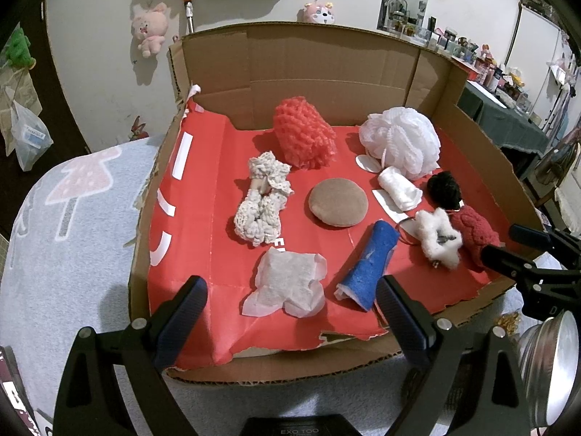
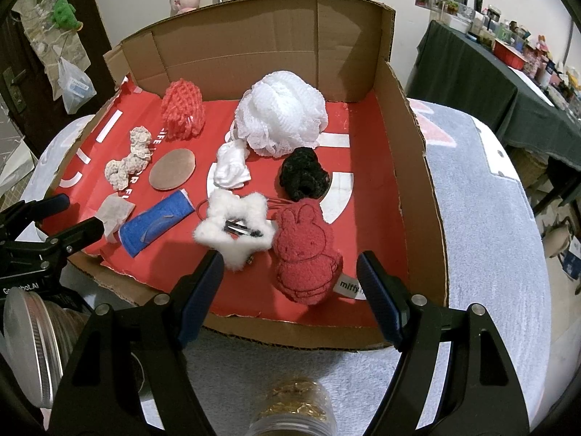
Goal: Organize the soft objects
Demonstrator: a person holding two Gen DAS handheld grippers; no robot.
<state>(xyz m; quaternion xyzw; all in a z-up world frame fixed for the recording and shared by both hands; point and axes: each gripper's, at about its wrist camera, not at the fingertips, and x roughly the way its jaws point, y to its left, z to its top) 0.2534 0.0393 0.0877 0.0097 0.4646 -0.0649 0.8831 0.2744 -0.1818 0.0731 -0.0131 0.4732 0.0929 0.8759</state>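
Both grippers hovered at the near edge of the cardboard box [image 1: 326, 69], empty. Left gripper [image 1: 290, 305] released, jaws wide, nothing between the pads; crumpled tissue sheet [image 1: 287, 287] and blue foam roll [image 1: 366, 269] lay just beyond its tips on the red paper liner [image 1: 203, 225]. Right gripper [image 2: 290, 276] also spread apart, gripping nothing; red bunny plush [image 2: 305, 254] with a "miffy" tag lay between and just past its fingers, white fluffy star clip [image 2: 236, 232] touching the plush's left side, close to the left finger.

Mid-tray, left to right: cream crochet piece [image 1: 261, 200], tan round pad [image 1: 337, 201], rolled white cloth [image 1: 399, 187], black fuzzy scrunchie [image 2: 303, 176]. Pad sat apart from its neighbours; scrunchie just behind the bunny plush, thin hair ties visible between the two.

Far row, near the back wall of the box: coral mesh sponge [image 1: 303, 136] on the left, white bath pouf [image 1: 401, 140] on the right, pouf's cord reaching down beside the white cloth. All soft items sat inside the box, none lifted.

Box rested on a light blue towel [image 1: 69, 239] with a mushroom print. Beyond: pink plush toys [image 1: 150, 31] hung on the wall, cluttered table [image 2: 508, 69] at far right.
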